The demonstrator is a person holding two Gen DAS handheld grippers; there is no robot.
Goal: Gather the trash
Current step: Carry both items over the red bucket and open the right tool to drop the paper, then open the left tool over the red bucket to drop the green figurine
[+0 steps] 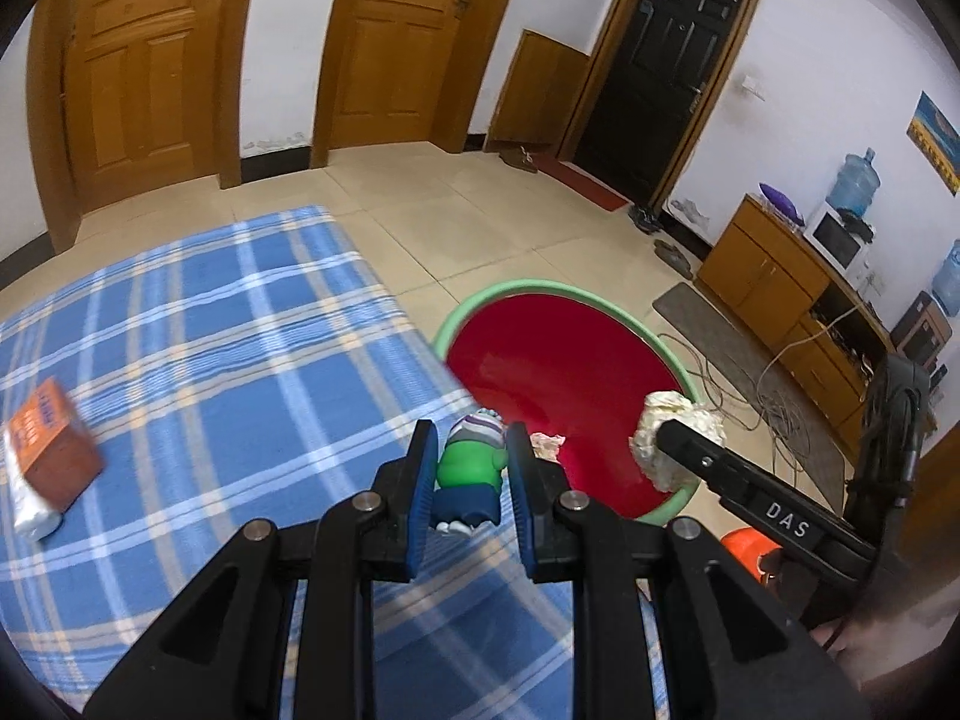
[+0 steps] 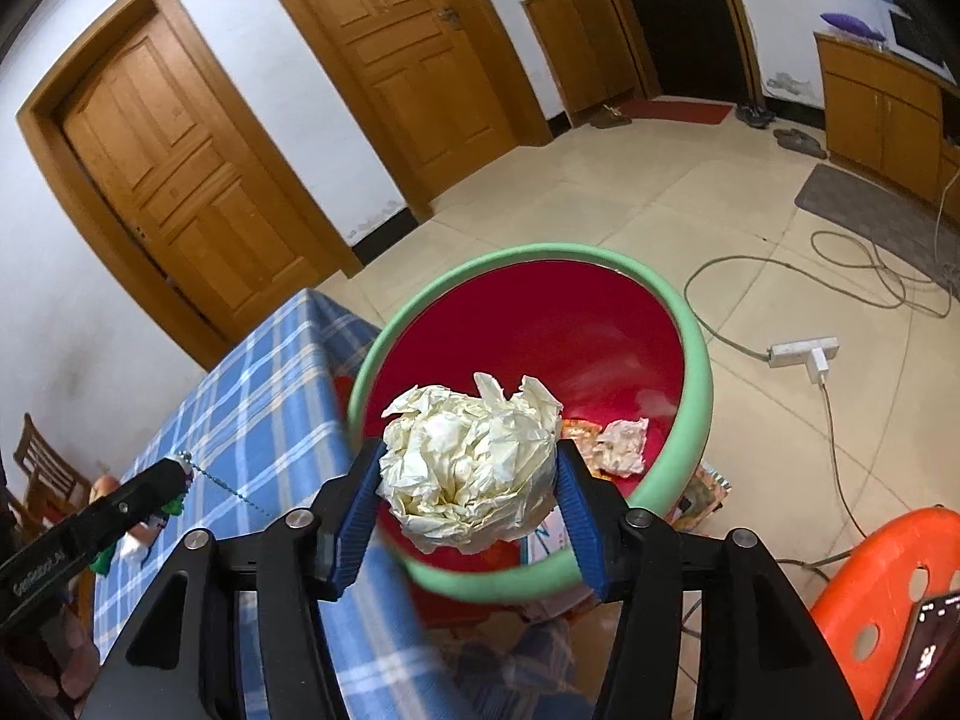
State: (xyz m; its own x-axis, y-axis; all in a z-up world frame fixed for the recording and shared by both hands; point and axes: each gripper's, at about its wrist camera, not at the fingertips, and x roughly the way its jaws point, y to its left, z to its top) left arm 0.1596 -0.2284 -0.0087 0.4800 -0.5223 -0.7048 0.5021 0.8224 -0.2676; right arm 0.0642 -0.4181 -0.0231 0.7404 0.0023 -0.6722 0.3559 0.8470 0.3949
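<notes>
Your right tool [image 2: 471,480] is clamping a crumpled ball of paper [image 2: 471,468] between its blue pads, and you are holding it over the open mouth of the bin [image 2: 699,360], the red tub with the green rim that is standing on the floor just off the tabletop's right edge. From the left camera the ball [image 1: 666,432] appears to be sitting above the rim's near right side rather than over the middle. Smaller scraps [image 2: 624,444] are already lying on the bin's red floor.

Your left tool [image 1: 468,468] is gripping a small toy figure [image 1: 471,471] with a green body and striped cap, near the right edge of the tabletop [image 1: 240,360], which is wearing a blue checked cloth. Whether the figure is resting on the cloth or hanging just above it, the frames are not showing clearly. Farther out, at the left edge, an orange box [image 1: 57,438] is sitting on a silvery wrapper [image 1: 27,498], both blurred.

You are looking to be at the drop step for the paper. The next move is calling for you to bring the ball a little farther inside the rim, then let the right tool spread so it falls clear. The left tool's figure looks next in line, if it counts as trash. The box and wrapper are still waiting for pickup.
</notes>
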